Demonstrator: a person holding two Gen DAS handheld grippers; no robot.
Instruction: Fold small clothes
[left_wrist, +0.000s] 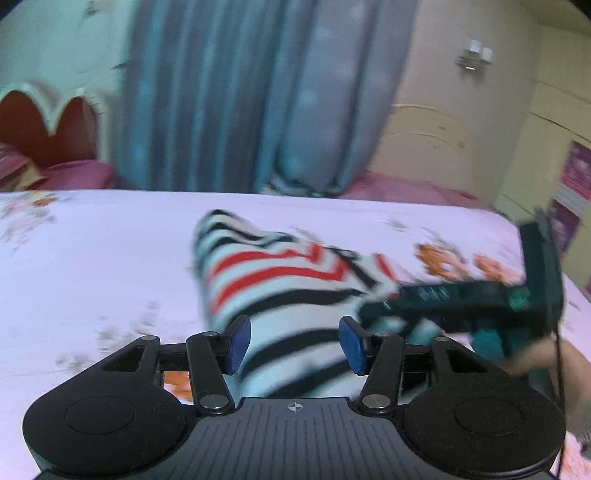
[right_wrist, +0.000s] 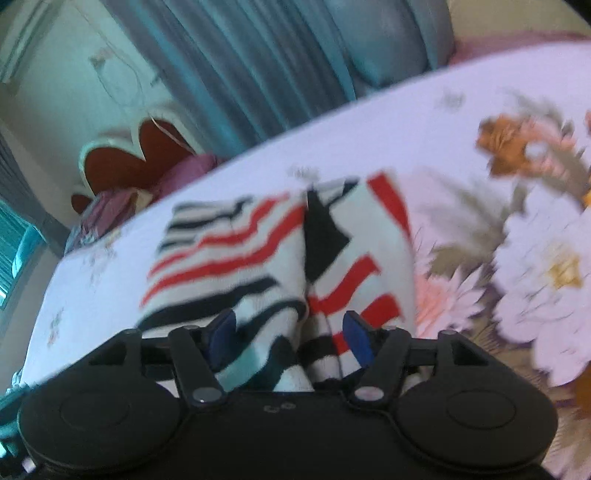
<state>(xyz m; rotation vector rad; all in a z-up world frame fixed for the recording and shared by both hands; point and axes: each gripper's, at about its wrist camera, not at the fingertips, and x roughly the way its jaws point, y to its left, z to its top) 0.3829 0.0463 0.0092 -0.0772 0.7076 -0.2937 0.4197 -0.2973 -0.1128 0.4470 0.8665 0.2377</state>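
1. Task object: a small knitted garment of white fabric with black and red stripes (left_wrist: 280, 280) lies bunched near the middle of a bed covered by a pale pink floral-print sheet (left_wrist: 92, 258). In the right wrist view the garment (right_wrist: 258, 258) shows a vertical crease with a dark patch beside it, which suggests that one fold is already laid.
2. Step in hand, as judged: release after a fold. The next move calls for choosing a fresh edge or corner of the fabric and closing on a single layer, not the whole bundle.
3. Left gripper (left_wrist: 293, 341): the blue-padded jaws stand apart at roughly half width. Striped fabric lies between and below them, but the pads do not press on it; nothing is held.
4. Right gripper (right_wrist: 290, 338): the jaws likewise stand apart over the near end of the garment, with no grip.
5. Pose: both tools angle downward toward the bed. In the left wrist view the right gripper (left_wrist: 461, 302) lies at the right, its tip over the garment's right edge. Motion blur obscures finer detail.
6. Background: blue-grey curtains (left_wrist: 229, 92) hang at the far side.
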